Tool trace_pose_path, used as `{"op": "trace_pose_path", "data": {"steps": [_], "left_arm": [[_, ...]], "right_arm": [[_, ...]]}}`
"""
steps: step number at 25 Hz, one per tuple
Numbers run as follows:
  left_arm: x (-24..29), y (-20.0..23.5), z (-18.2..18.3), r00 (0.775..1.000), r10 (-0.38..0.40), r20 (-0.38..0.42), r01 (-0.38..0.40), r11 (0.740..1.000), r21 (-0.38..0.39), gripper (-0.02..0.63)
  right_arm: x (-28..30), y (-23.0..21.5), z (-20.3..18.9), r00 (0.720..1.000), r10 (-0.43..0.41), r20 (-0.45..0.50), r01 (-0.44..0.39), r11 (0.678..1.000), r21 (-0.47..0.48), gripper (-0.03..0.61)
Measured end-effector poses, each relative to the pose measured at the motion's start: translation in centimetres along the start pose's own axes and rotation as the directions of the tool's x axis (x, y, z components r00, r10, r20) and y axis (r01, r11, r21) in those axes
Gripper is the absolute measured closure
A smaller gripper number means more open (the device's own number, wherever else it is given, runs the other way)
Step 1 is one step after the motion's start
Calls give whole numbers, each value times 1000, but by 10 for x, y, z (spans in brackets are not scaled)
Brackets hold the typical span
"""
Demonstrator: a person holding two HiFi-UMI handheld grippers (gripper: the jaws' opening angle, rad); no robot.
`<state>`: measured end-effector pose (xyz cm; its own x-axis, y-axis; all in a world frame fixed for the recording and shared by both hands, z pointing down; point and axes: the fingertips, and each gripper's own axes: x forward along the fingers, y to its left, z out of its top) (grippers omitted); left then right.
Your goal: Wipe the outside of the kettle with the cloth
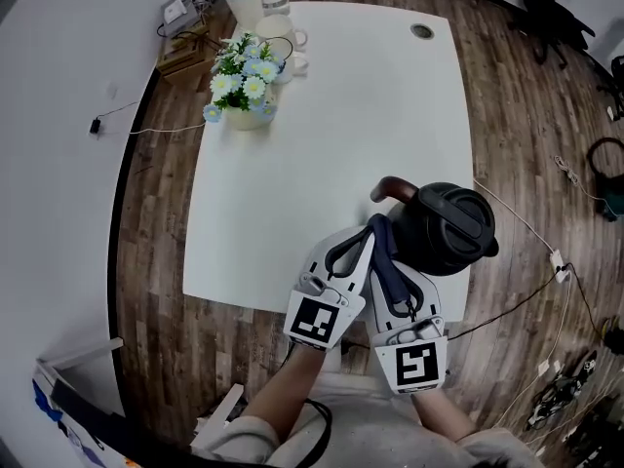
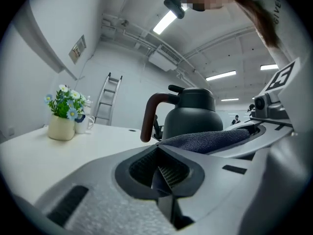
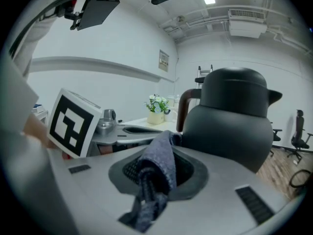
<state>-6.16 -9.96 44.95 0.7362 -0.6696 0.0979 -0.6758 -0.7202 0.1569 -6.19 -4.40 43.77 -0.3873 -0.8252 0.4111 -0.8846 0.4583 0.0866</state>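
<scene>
On the near right corner of the white desk (image 1: 331, 144), seen from the head view, stands the dark kettle (image 1: 450, 227), its brown handle pointing toward the far end. The left tool (image 1: 361, 247) and the right tool (image 1: 386, 247) lie side by side just in front of it, their tips converging close to the kettle's left flank. A dark blue cloth (image 1: 395, 286) runs along the right tool toward the kettle. A pot of blue and white flowers (image 1: 244, 86) sits well apart at the far left of the desk, with pale jars and a mug (image 1: 283, 37) beyond it. Wood flooring surrounds the desk.

From the left gripper view, the left tool (image 2: 159, 163) has its jaws drawn together, the meshed pads meeting in a narrow V. Past them the cloth (image 2: 205, 140) drapes over the neighbouring right tool (image 2: 259, 131), and the kettle (image 2: 193, 114) rises upright directly behind it. The flowers (image 2: 63, 104) and a white mug (image 2: 84, 124) stand far off to the left, a ladder (image 2: 108, 99) leaning against the wall behind.

From the right gripper view, the right tool (image 3: 154, 169) is clamped on the cloth (image 3: 161, 155): the fabric passes between the jaws, one end dangling toward the camera and the other reaching up to the kettle (image 3: 234, 121), close to or touching its lower side. The left tool's marker cube (image 3: 73, 121) shows at the left, and the flowers (image 3: 156, 106) are small in the distance.
</scene>
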Motion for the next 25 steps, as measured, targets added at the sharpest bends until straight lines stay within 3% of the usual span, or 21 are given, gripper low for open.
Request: {"op": "trace_pose_path", "data": {"steps": [5,10,13,16,20,23,25], "left_arm": [[2,2,-14,998,-17,-66,13,999,-50,606],[4,0,-38,989,-44,-141,49,998,31,606],[7,1,-41,987,-48,-156,52,998,23,606],[2,-3,-20,995,-37,-95,35,999,-20,606],[-19,-25,22,998,-57,10,57,998,2,606],[-36,-50,53,996,-65,60,63,998,26,606],[-40,-74,69,994,-83,74,77,993,89,606]], "right_arm": [[6,1,-18,998,-10,-54,11,1000,11,511],[14,3,-38,995,-11,-104,17,998,60,511],[16,1,-41,996,-5,-94,14,996,93,511],[5,3,-22,999,31,-23,-29,996,83,511],[-28,8,9,985,129,115,-128,992,-13,511],[-66,11,23,957,245,156,-225,964,-139,511],[-94,3,35,922,330,203,-283,931,-229,511]]}}
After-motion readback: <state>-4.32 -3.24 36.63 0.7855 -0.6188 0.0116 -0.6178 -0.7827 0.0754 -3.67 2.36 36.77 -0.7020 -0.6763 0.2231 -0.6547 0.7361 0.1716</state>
